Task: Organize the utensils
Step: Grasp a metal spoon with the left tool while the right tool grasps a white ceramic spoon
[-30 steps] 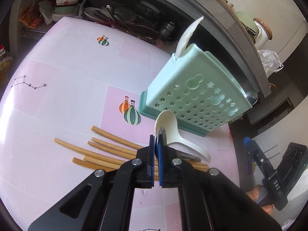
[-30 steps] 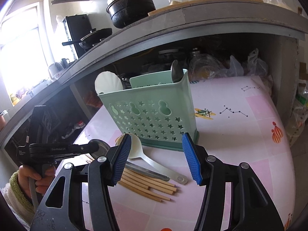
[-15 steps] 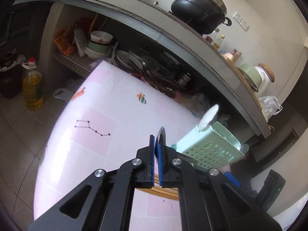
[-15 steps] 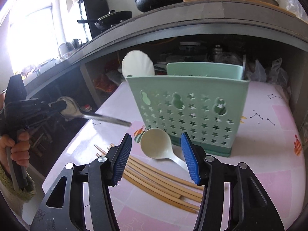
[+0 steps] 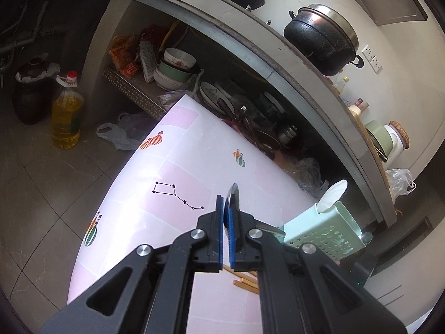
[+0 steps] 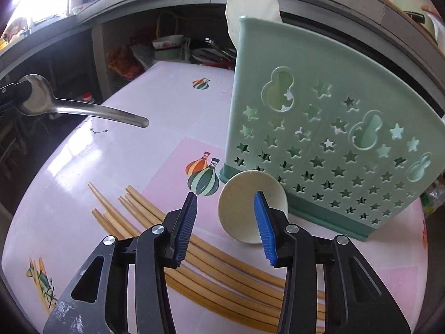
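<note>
The metal spoon (image 6: 83,108) looks polished and mirror-bright. The holder (image 6: 333,128) is smooth, matt green plastic. The cream ladle (image 6: 247,208) has a dull, speckled finish. The chopsticks (image 6: 194,250) look like bare wood. The table (image 6: 111,153) shines glossy.

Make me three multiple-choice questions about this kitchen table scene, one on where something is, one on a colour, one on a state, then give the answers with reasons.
1. Where does the cream spoon lie?
A. on the table by the holder's base
B. inside the holder
C. on the floor

2. What colour is the utensil holder?
A. red
B. mint green
C. black

3. What is the left gripper doing?
A. gaping empty
B. clamping a metal spoon
C. holding chopsticks

Answers: 1 A, its bowl rests on the table against the holder's base. 2 B, its star-cut wall is pale green. 3 B, the pads pinch the spoon's bowl, handle sticking out.
</note>
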A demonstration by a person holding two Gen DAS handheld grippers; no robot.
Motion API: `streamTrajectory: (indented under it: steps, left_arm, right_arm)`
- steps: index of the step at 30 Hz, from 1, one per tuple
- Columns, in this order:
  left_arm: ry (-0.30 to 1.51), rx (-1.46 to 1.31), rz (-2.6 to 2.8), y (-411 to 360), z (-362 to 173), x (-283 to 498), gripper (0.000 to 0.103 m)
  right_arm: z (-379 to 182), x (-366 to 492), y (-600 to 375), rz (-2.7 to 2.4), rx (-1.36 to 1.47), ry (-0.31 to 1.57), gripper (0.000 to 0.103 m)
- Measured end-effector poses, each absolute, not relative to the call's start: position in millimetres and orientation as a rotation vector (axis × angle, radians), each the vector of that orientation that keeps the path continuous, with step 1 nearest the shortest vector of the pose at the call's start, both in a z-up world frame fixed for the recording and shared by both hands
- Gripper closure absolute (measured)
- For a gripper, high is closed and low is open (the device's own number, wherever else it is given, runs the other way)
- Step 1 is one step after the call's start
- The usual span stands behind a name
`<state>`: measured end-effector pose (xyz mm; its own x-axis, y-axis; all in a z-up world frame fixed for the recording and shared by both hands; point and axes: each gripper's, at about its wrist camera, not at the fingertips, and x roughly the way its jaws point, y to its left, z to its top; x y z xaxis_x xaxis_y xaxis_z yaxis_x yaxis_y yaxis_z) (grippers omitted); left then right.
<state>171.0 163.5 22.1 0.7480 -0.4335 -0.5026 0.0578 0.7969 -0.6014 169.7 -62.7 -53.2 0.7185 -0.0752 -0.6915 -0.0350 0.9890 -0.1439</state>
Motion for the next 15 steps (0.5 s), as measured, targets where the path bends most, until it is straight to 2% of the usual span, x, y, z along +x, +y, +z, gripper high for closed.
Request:
streamTrajectory:
  steps: [6, 15]
  left_arm:
    - [0.684, -0.614, -0.281, 170.5, 13.8, 175.1, 0.101]
    - [0.688, -0.623, -0.276, 174.7, 9.3, 174.0, 0.101]
  right_arm:
    - [-58.4, 188.4, -59.5, -0.080, -0.155, 0.816, 0.074]
    - [-55.6, 191.9, -46.4, -0.096, -0.174, 0.806, 0.096]
